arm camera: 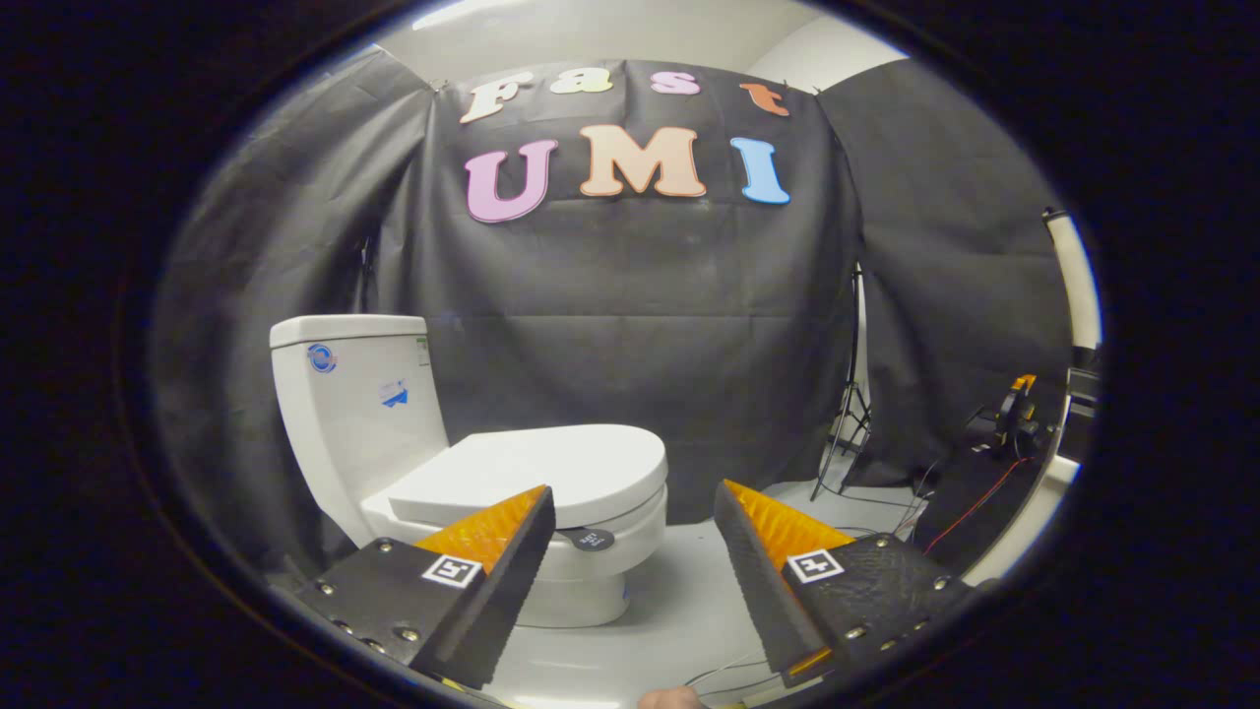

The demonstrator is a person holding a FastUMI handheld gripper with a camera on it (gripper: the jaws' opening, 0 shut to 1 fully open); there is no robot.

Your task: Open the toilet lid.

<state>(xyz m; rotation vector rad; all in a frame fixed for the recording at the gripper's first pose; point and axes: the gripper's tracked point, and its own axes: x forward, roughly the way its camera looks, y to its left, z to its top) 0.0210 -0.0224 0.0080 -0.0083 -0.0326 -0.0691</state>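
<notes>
Lid (536,468) is lying flat and shut on the toilet (394,443) just ahead of my left finger, so the whole lift is remaining, and I am holding the gripper (635,502) level, fingers spread wide and gripping nothing, aiming past its front rim.
</notes>
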